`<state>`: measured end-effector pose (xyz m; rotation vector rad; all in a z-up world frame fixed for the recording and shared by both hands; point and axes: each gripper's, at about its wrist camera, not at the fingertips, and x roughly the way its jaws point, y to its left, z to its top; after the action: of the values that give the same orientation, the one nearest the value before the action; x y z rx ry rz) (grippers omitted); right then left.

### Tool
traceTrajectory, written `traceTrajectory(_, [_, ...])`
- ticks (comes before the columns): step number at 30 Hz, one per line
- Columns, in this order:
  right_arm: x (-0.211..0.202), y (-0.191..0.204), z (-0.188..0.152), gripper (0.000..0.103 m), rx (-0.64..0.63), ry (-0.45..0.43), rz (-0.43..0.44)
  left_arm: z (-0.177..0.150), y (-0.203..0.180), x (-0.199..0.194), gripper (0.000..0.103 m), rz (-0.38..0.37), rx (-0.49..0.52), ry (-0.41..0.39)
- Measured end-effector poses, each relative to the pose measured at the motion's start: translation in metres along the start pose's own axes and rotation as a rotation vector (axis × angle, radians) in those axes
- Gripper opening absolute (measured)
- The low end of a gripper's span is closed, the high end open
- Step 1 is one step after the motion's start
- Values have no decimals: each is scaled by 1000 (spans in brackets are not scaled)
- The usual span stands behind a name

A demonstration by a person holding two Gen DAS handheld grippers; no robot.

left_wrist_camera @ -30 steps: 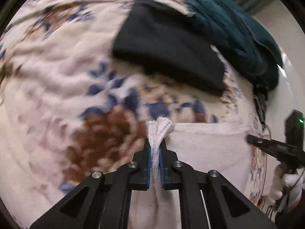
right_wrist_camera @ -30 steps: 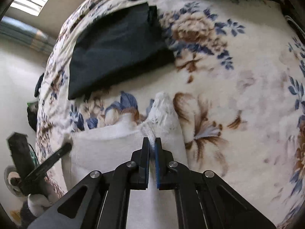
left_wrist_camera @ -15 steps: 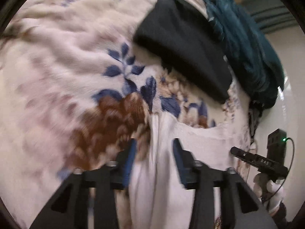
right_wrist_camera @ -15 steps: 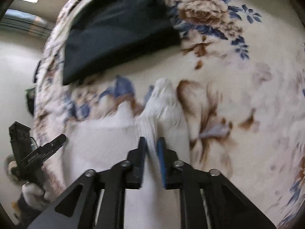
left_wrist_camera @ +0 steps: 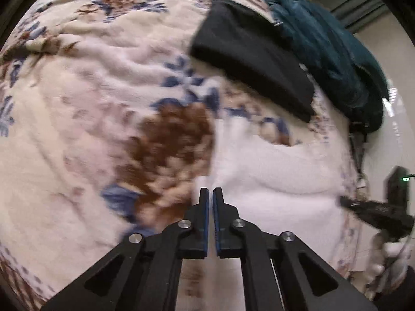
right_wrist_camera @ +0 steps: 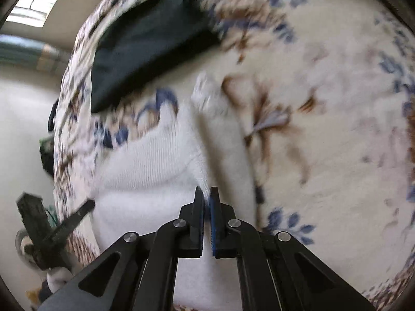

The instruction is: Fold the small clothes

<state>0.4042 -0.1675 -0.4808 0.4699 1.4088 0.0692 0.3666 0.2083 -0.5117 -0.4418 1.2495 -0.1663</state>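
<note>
Left wrist view: my left gripper [left_wrist_camera: 210, 194] has its jaws just snapped together, apparently empty at the edge of the white ribbed knit garment [left_wrist_camera: 280, 181] on the floral fleece bed cover [left_wrist_camera: 77, 103]. My right gripper [right_wrist_camera: 206, 194] has also just clenched, a pinch of knit seemingly between its tips. Uneven grips could skew the fold. At one o'clock the folded black cloth [left_wrist_camera: 249, 59] and teal bundle [left_wrist_camera: 324, 46] crowd the space.
</note>
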Motion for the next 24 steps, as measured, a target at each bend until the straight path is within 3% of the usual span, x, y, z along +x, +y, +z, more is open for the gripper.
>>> traceTrajectory(2, [8, -8, 4, 4, -3, 26, -35, 3, 25, 17, 1, 32, -44, 44])
traceTrajectory(3, [23, -14, 4, 4, 7, 82, -26, 3, 31, 20, 1, 34, -65, 59])
traceTrajectory(7, [29, -9, 8, 4, -46, 142, -11, 13, 43, -5, 9, -157, -199, 38])
traceTrajectory(9, [21, -8, 11, 12, -40, 122, -6, 15, 33, -16, 42, -244, -203, 31])
traceTrajectory(11, [15, -5, 15, 24, -42, 98, 0, 16, 11, -23, 60, -253, -143, 12])
traceTrajectory(12, [14, -4, 17, 33, -33, 91, 5, 17, -2, -20, 60, -247, -98, 20])
traceTrajectory(16, [25, -5, 22, 34, -1, 117, 11, 15, -55, 23, 57, -85, 149, 113])
traceTrajectory(17, [28, -4, 21, 34, -3, 119, 6, 12, -63, 33, 25, -54, 201, 110])
traceTrajectory(18, [31, -1, 21, 34, -11, 115, 1, 11, -66, 40, 6, -42, 235, 111])
traceTrajectory(19, [31, 2, 21, 33, -24, 101, -1, 10, -68, 39, 6, -33, 257, 94])
traceTrajectory(20, [29, 5, 20, 26, -29, 72, 1, 10, -69, 28, 6, -45, 264, 44])
traceTrajectory(21, [25, 7, 18, 4, -31, 44, 14, 11, -67, 17, 6, -52, 256, 8])
traceTrajectory(24, [12, 22, 13, 4, -97, -8, 33, 14, -54, -9, 6, -76, 184, -64])
